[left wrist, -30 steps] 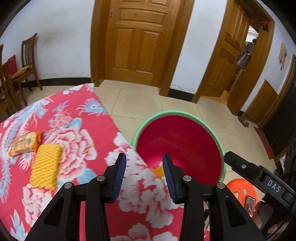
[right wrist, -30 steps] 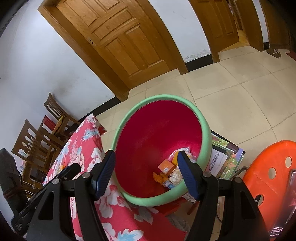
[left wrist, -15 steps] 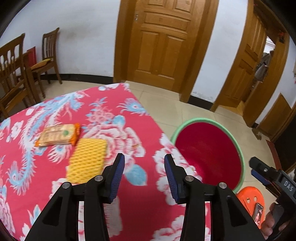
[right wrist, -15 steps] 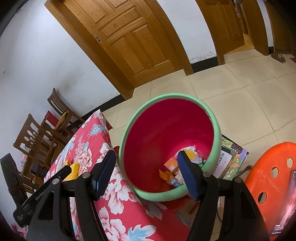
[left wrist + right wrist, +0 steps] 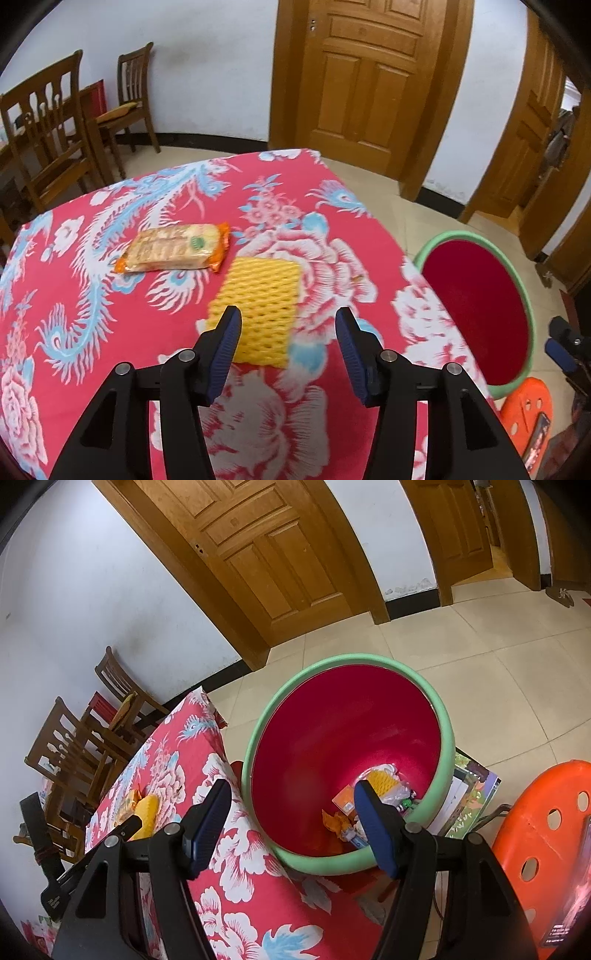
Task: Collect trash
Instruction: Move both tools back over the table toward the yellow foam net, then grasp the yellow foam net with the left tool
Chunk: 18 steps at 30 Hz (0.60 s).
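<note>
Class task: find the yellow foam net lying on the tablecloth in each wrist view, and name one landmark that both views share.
Left wrist: yellow foam net, lower centre, flat on the tablecloth, just beyond the fingertips.
Right wrist: yellow foam net, lower left, partly hidden behind the left gripper.
Shared landmark: green-rimmed red bin.

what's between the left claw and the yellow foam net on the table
Nothing: in the left wrist view only bare red floral tablecloth lies before the opening, empty left claw and the yellow foam net.
</note>
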Tool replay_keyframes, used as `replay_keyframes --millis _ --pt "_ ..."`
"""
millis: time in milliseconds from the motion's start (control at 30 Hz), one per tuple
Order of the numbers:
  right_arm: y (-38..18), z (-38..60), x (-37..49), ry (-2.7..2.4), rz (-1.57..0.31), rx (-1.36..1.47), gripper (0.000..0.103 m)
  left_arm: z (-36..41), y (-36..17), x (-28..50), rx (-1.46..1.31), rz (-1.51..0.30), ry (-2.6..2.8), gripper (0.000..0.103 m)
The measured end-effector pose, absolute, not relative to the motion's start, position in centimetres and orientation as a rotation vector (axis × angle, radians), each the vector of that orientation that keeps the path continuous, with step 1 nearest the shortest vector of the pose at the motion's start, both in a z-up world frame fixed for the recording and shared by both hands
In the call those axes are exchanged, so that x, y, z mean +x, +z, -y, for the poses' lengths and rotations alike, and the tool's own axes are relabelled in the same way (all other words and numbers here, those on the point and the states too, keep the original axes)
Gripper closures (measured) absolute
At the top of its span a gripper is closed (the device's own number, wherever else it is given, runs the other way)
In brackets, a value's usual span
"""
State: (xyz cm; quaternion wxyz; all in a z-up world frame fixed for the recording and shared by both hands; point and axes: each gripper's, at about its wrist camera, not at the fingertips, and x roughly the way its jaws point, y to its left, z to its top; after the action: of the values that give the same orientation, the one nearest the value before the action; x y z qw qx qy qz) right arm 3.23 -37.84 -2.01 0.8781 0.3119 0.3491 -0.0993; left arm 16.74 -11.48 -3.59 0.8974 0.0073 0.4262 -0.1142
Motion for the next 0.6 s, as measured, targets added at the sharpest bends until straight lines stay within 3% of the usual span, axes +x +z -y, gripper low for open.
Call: replay_keyframes --millis 500,600 --pt "-2.6 37.0 3.9 -0.202 -0.758 0.641 0.033 11.1 -5.7 18.4 0.025 -0.906 -0.210 0.049" --pt "-2.6 36.9 3.9 -0.202 -0.758 0.640 0.033 11.1 -5.8 18.4 0.036 -0.894 -0.201 0.057"
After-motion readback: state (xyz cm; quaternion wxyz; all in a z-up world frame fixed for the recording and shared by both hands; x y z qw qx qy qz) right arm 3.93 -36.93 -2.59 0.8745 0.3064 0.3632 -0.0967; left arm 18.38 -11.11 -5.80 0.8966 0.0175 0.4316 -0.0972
